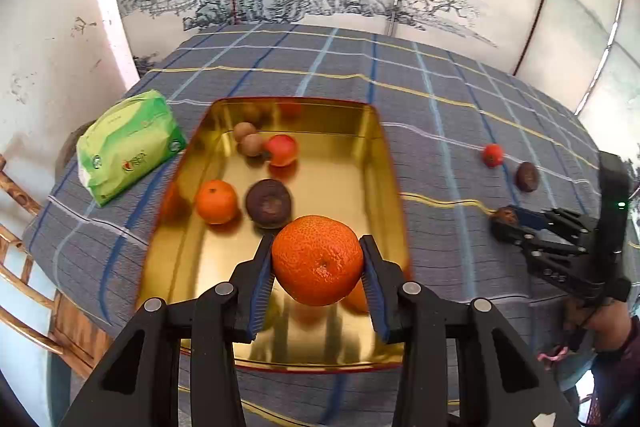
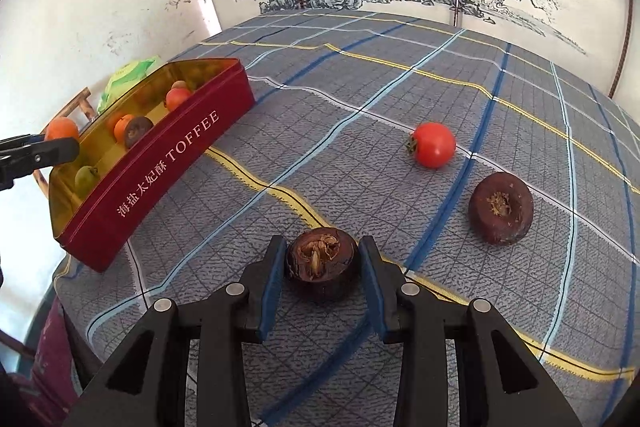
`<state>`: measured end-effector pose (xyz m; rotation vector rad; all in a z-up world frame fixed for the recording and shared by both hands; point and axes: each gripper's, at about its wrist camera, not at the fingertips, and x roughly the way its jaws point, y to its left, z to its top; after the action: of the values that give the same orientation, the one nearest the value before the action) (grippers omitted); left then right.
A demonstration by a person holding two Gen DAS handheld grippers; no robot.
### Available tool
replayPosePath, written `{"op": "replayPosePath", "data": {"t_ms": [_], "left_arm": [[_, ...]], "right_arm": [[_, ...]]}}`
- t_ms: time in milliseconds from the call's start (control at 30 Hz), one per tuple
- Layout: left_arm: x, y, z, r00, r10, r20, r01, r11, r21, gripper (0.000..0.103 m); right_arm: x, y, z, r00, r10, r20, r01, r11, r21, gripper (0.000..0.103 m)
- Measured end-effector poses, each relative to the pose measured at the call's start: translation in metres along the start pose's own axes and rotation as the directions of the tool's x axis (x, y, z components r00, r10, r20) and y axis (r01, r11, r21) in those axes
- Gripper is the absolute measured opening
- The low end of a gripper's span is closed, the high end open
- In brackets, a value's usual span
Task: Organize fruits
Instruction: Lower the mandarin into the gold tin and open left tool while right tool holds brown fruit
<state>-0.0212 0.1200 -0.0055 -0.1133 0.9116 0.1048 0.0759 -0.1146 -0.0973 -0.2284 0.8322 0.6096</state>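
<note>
My left gripper (image 1: 318, 259) is shut on a large orange (image 1: 318, 259) and holds it above the near end of the gold-lined red toffee tin (image 1: 360, 179). The tin holds a small orange (image 1: 216, 201), a dark brown fruit (image 1: 268, 203), a red fruit (image 1: 282, 149) and two tan fruits (image 1: 250, 139). My right gripper (image 2: 322, 267) sits on the cloth with its pads against both sides of a dark brown fruit (image 2: 322, 263). A red fruit (image 2: 434, 145) and another dark brown fruit (image 2: 500, 209) lie on the cloth beyond it.
A green tissue pack (image 1: 128, 147) lies left of the tin. The table has a blue-grey plaid cloth (image 2: 360, 99), with a painted screen behind. A wooden chair (image 1: 24, 251) stands at the left edge. A small green fruit (image 2: 86, 179) lies in the tin's near corner.
</note>
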Motion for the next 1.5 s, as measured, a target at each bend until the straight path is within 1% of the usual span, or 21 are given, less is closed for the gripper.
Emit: {"op": "replayPosePath", "data": {"t_ms": [167,333,600,833,1233,1500], "left_arm": [[0.008,0.018,0.006,1.0,0.021,-0.015,-0.021,0.999,-0.025,0.037],[0.017,0.022,0.018,1.0,0.021,-0.018,-0.022,0.999,-0.027,0.037],[0.038,0.006,0.045,1.0,-0.004,-0.027,0.004,1.0,0.006,0.037],[0.061,-0.008,0.063,0.999,-0.006,-0.05,0.008,0.999,0.038,0.037],[0.076,-0.022,0.074,0.998,-0.002,-0.059,0.006,0.997,0.074,0.037],[0.075,-0.028,0.078,0.999,0.008,-0.039,-0.005,0.995,0.095,0.037]], "right_arm": [[0.001,0.0,0.0,1.0,0.002,0.0,-0.002,1.0,0.002,0.038],[0.002,0.001,0.001,1.0,0.006,0.001,-0.006,1.0,0.006,0.038],[0.002,0.001,0.001,1.0,0.006,0.0,-0.006,1.0,0.006,0.038],[0.002,0.0,0.001,1.0,0.008,0.001,-0.008,1.0,0.011,0.038],[0.005,0.001,0.002,1.0,0.014,0.003,-0.014,1.0,0.022,0.038],[0.005,0.0,0.002,1.0,0.015,0.003,-0.015,1.0,0.022,0.038]]}}
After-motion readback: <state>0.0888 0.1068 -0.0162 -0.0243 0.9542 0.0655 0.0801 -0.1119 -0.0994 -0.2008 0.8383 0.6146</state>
